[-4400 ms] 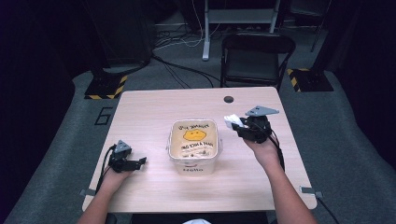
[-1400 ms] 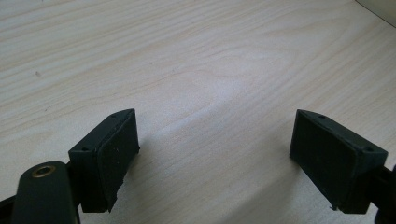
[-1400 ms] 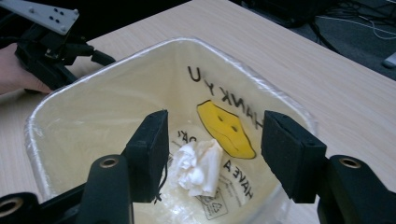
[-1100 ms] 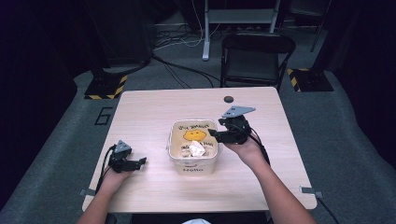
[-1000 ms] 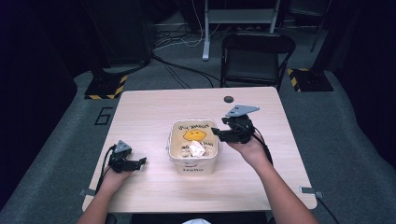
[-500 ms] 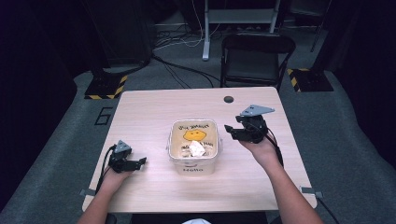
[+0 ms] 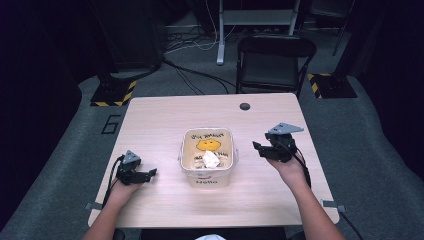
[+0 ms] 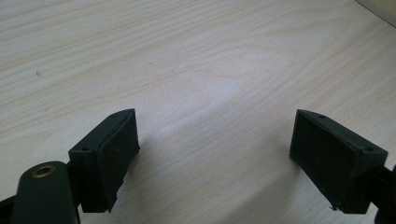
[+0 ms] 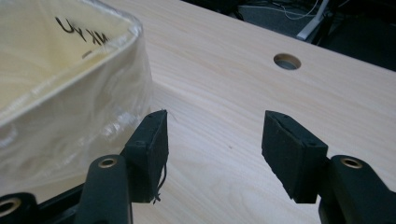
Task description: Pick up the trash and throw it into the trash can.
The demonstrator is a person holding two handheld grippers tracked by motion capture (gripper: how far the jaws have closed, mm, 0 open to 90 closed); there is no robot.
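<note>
High view: right claw agape beside tub, wrist level.

I carried the crumpled white paper in my right gripper from beside the tub to over its middle and let it go inside, where it landed on the yellow print. Then I drew that gripper back out to the right of the tub, over the table, with its jaws parted and nothing between them.
</note>
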